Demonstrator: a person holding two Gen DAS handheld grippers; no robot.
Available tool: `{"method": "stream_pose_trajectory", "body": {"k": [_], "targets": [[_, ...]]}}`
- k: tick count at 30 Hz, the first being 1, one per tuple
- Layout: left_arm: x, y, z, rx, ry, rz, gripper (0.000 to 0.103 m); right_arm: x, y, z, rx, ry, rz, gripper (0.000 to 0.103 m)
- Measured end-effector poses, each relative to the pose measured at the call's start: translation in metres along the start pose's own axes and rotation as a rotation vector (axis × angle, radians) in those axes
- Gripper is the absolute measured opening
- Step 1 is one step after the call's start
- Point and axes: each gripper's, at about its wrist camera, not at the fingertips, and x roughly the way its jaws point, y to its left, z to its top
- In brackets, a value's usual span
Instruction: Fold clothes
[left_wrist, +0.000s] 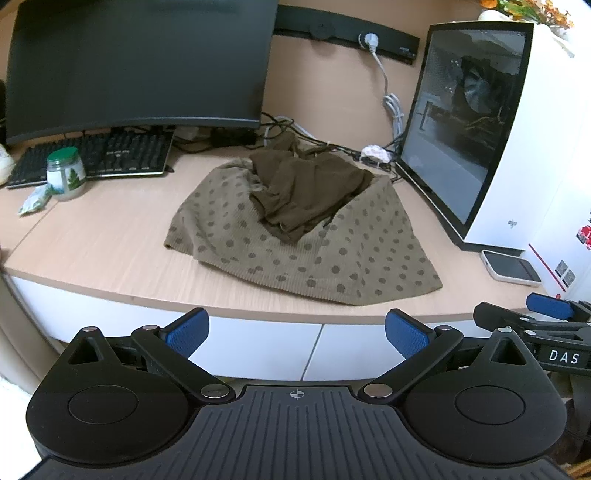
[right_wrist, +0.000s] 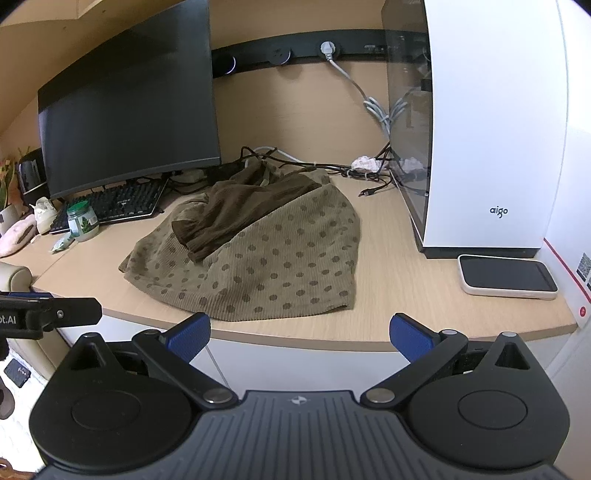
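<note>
Looking through the left wrist view, the left gripper hangs off the desk edge, jaws spread and empty, facing the dotted garment heaped mid-desk under a dark brown garment. In the right wrist view, the right gripper waits likewise, released, probably lining up for the near hem.

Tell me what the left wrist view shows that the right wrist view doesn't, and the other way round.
Left wrist only: orange flowers on top of the PC case.
Right wrist only: the "aigo" logo on the case and a pink item at far left.
Both: the dotted garment with the dark brown garment on it, the phone, both grippers open off the desk.
</note>
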Motion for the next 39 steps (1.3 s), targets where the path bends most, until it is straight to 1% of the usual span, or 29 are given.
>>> {"method": "stream_pose_trajectory", "body": {"k": [14,19,24,27,30,33,34,36,39], "targets": [[0.019,0.012,0.006,0.002,0.029,-0.030,0.103,0.013,0.004,0.005,0.008,0.031,-0.023,0.103],[0.034,0.023,0.012,-0.001,0.050,-0.048,0.103,0.028,0.009,0.010,0.015,0.061,-0.042,0.103],[0.055,0.037,0.026,0.025,0.073,-0.080,0.103,0.050,0.021,0.020,0.022,0.088,-0.061,0.103],[0.073,0.050,0.041,0.045,0.082,-0.106,0.103,0.071,0.031,0.034,0.056,0.103,-0.065,0.103],[0.095,0.068,0.064,0.062,0.089,-0.148,0.103,0.096,0.043,0.050,0.093,0.122,-0.075,0.103],[0.123,0.092,0.096,0.054,0.111,-0.211,0.103,0.130,0.054,0.068,0.139,0.187,-0.096,0.103],[0.135,0.100,0.108,0.046,0.124,-0.245,0.103,0.143,0.058,0.074,0.159,0.216,-0.112,0.103],[0.163,0.113,0.131,0.034,0.153,-0.314,0.103,0.167,0.063,0.083,0.200,0.262,-0.172,0.103],[0.202,0.118,0.156,0.045,0.187,-0.350,0.103,0.198,0.068,0.096,0.252,0.301,-0.259,0.103]]}}
